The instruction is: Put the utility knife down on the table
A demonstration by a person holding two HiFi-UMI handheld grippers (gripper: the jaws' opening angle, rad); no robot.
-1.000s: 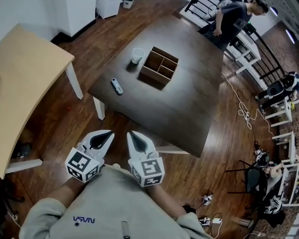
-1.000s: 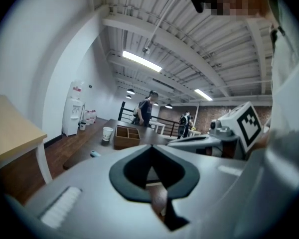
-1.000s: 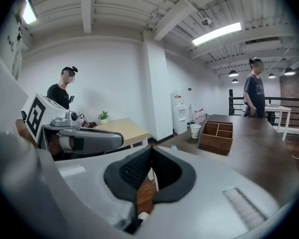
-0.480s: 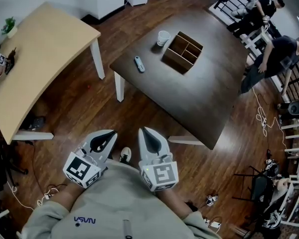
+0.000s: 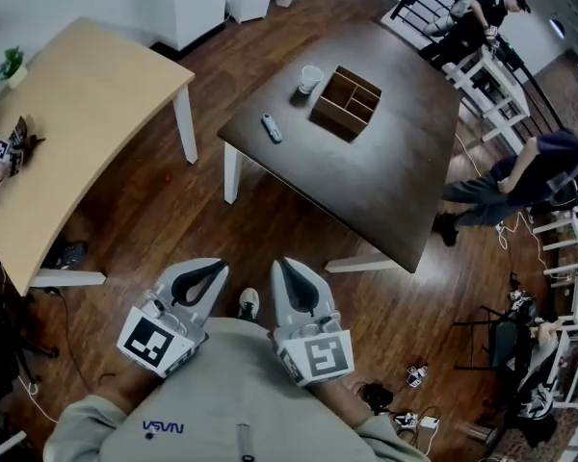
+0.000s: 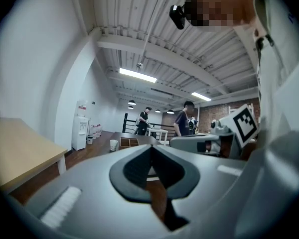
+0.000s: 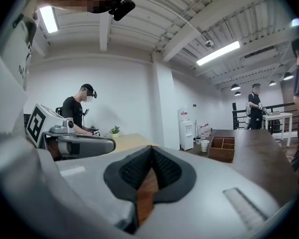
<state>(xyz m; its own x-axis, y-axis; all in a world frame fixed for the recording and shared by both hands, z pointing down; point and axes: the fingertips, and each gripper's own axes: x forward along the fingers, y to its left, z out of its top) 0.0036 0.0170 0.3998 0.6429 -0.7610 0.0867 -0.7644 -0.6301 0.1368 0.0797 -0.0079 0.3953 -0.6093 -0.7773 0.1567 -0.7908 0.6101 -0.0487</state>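
Note:
The utility knife (image 5: pixel 271 128), a small grey-blue handle, lies on the dark table (image 5: pixel 385 181) near its left edge, far ahead of both grippers. My left gripper (image 5: pixel 217 267) and right gripper (image 5: pixel 282 263) hang side by side close to my chest, over the wooden floor and short of the table. Both are shut with nothing between the fingers. The left gripper view looks along its closed jaws (image 6: pixel 150 148) toward the distant table (image 6: pixel 139 139). In the right gripper view the closed gripper (image 7: pixel 151 148) points past the table (image 7: pixel 259 153).
On the dark table stand a white cup (image 5: pixel 310 78) and a wooden divided box (image 5: pixel 346 102). A light wooden table (image 5: pixel 77 114) stands at the left. One person (image 5: pixel 520 176) walks by the table's right side and another (image 5: pixel 477 12) is at the far railing. Cables lie on the floor.
Both grippers stayed shut and side by side, shifting slightly as the head view swung. A person moved along the right side of the dark table toward the near end.

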